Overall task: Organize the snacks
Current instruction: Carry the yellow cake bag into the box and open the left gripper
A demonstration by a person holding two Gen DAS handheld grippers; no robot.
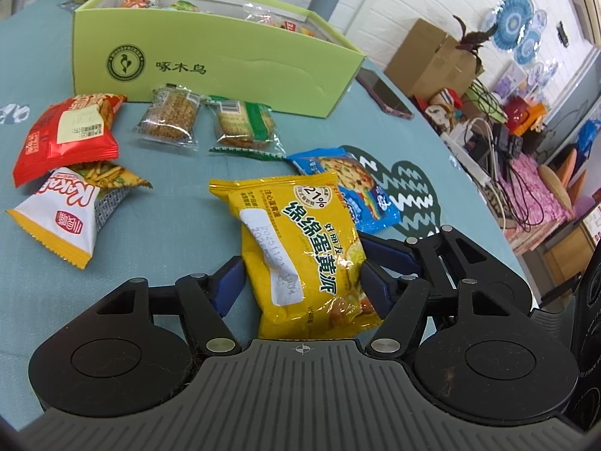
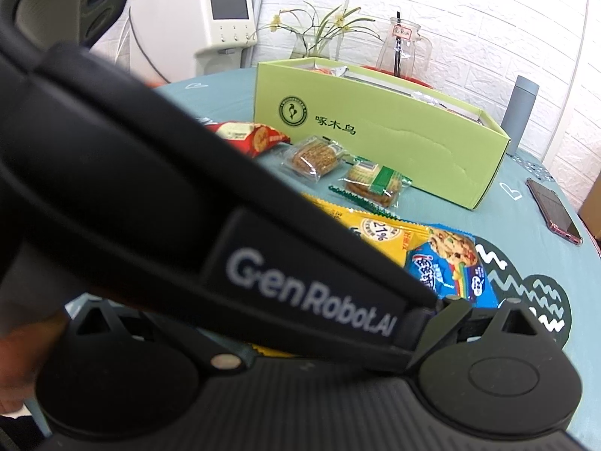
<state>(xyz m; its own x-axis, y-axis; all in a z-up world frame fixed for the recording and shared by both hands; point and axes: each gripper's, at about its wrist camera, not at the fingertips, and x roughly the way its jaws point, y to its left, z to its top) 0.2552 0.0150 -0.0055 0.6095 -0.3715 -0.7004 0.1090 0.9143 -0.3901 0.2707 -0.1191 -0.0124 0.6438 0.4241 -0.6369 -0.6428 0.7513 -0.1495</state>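
Observation:
My left gripper [image 1: 300,282] has its blue fingers closed on both sides of a yellow egg-yolk pie packet [image 1: 300,240], low over the table. A blue snack packet [image 1: 357,188] lies just behind it. Further back lie two clear-wrapped biscuit packs [image 1: 171,118] [image 1: 244,124], a red packet [image 1: 67,131] and a white-and-yellow packet [image 1: 67,214]. The green box [image 1: 210,64] holds several snacks. In the right wrist view the left gripper's body [image 2: 188,206] blocks my right gripper's fingers; the yellow packet [image 2: 379,231] and the green box [image 2: 375,127] show beyond it.
A phone [image 1: 383,92] lies on the teal tablecloth [image 1: 169,233] right of the box. A grey bottle [image 2: 520,112], glass jar [image 2: 400,49] and flower vase [image 2: 311,43] stand behind the box. The table's right edge drops to floor clutter [image 1: 507,131].

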